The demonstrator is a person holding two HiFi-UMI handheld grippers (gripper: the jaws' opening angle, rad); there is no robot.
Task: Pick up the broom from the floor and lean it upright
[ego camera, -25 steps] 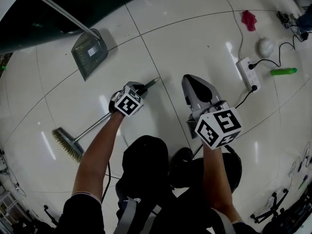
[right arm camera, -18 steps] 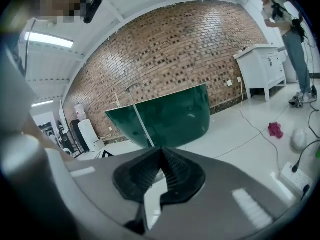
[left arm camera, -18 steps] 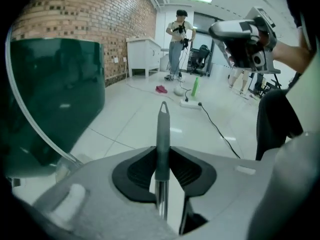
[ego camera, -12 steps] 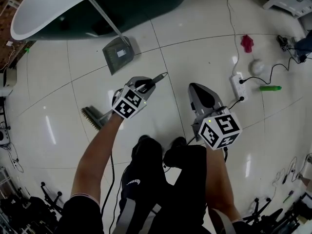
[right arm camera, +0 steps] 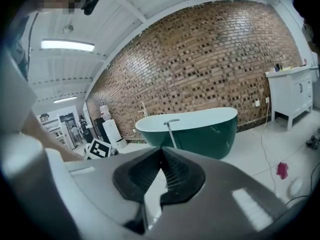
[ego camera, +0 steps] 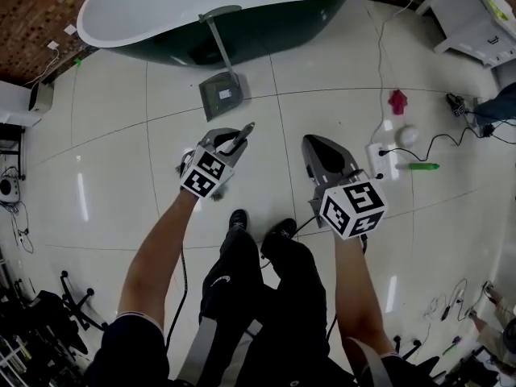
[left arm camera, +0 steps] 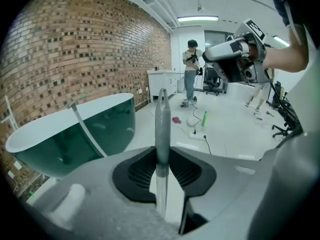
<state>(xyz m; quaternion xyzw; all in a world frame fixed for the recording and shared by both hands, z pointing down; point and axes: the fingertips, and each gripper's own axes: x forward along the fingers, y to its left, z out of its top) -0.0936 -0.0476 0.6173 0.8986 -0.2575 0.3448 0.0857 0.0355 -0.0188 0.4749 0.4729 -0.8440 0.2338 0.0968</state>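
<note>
Over the white tiled floor (ego camera: 105, 160), in front of the dark green bathtub (ego camera: 282, 27) and the upright dustpan (ego camera: 222, 97), the left gripper (ego camera: 230, 139) is clamped tight on the grey broom handle (left arm camera: 162, 119), whose tip juts toward the tub, while the right gripper (ego camera: 322, 147) alongside is closed on nothing.

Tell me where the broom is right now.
Head view, left of centre: the broom is clamped by its handle in the left gripper, handle tip pointing toward the dustpan by the bathtub.
</note>
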